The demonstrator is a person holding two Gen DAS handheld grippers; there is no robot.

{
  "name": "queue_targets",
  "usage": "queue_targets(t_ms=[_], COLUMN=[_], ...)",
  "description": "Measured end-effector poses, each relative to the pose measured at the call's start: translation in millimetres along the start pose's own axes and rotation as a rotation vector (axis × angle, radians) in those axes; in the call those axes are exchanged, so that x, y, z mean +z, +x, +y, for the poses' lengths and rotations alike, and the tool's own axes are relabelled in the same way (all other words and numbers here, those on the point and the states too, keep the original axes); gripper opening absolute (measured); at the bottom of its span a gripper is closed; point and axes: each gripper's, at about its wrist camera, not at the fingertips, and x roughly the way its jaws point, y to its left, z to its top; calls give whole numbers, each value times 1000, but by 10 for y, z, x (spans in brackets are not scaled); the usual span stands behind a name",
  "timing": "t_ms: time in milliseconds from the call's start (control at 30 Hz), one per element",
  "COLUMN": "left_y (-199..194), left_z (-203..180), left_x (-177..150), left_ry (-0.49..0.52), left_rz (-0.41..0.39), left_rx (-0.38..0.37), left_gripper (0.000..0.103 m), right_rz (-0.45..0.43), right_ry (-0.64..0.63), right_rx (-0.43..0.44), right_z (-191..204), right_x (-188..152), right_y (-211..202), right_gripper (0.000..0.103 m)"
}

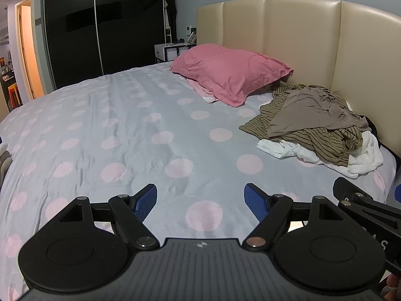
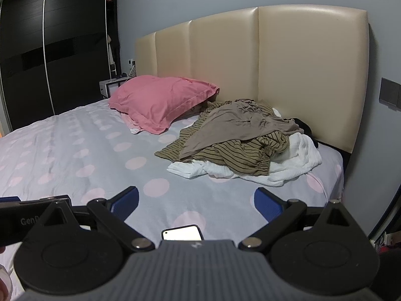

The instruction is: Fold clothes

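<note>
Dim, cool indoor light, both views; warm orange glow from doorway at left edge; soft sheen on headboard; strong fisheye bending, dark vignetted corners; foreground slightly soft.

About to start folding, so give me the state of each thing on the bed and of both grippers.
Left gripper: open, empty, over the bedsheet.
Right gripper: open, empty, over the bedsheet.
Taupe top: crumpled, unfolded, on top of the pile.
Striped garment: bunched up, unfolded, under the taupe top.
White garment: rumpled, unfolded, at the bottom of the pile.
Pink pillow: lying by the headboard, beside the pile.
Phone: screen lit.
</note>
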Motion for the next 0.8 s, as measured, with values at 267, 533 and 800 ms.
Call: queue_targets(t_ms=[267, 533, 800], left_y=[1, -2, 33], left_z=[-11, 5, -29], left_x=[15, -5, 17], left_ry=[-6, -5, 11], left_rz=[-1, 2, 2], left_rx=[-1, -8, -6], left_gripper=[76, 76, 76], right_rz=[4, 7, 18], right_ry=[5, 5, 16], right_rx=[1, -6, -8], right_z=[-5, -15, -25], right_x=[-13, -33, -34], right_y=[22, 46, 71], right_gripper=[99, 99, 99])
